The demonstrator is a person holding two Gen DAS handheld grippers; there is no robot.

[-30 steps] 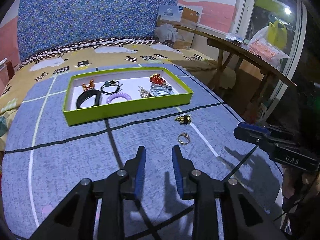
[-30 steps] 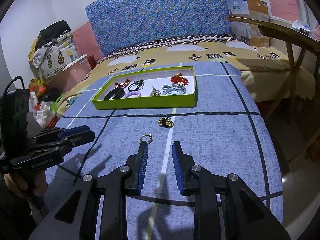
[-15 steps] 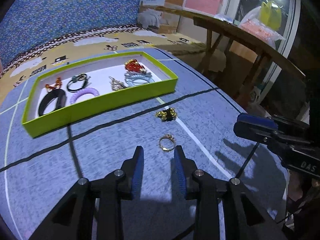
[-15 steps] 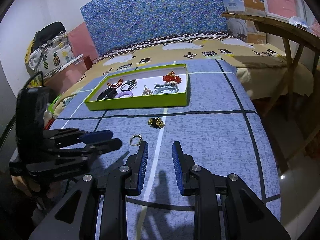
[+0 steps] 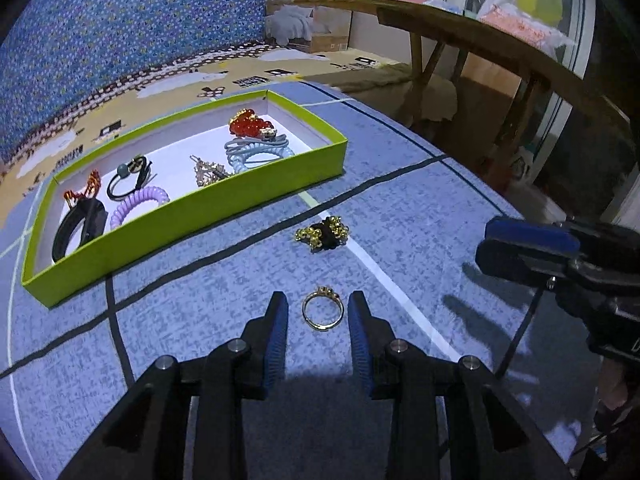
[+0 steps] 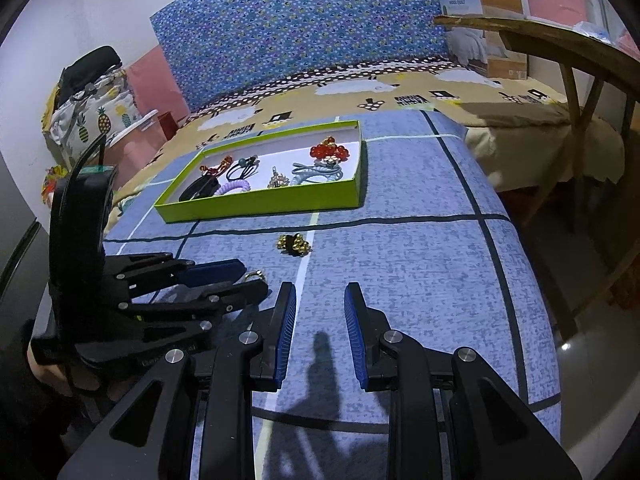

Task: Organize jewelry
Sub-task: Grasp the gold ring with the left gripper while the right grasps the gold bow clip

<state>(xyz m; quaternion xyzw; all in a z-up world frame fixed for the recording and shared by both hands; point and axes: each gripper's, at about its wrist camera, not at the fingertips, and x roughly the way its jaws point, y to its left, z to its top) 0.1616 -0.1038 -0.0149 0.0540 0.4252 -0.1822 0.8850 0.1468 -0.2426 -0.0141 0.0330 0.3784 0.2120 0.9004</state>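
Left wrist view: my left claw (image 5: 318, 310) is spread around the gold ring (image 5: 323, 312) lying on the blue cloth (image 5: 400, 208) (pads not touching it). My right claw (image 6: 320, 300) hangs spread, holding nothing, near the gold-and-black ornament (image 6: 294, 244), short of the green tray (image 6: 260, 203).

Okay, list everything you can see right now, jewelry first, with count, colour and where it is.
gold ring: 1, gold, on blue cover between the left gripper's fingers
beaded clip: 1, gold and black, on cover between ring and tray
tray: 1, lime green, white inside, beyond the clip
red bead piece: 1, red, tray's right end
spiral ties: pale blue and grey, count unclear, below the red beads
purple spiral tie: 1, tray left
black band: 1, tray's left end
left gripper: 1, black, blue pads, open
right gripper: 1, black, blue pads, open, holding nothing
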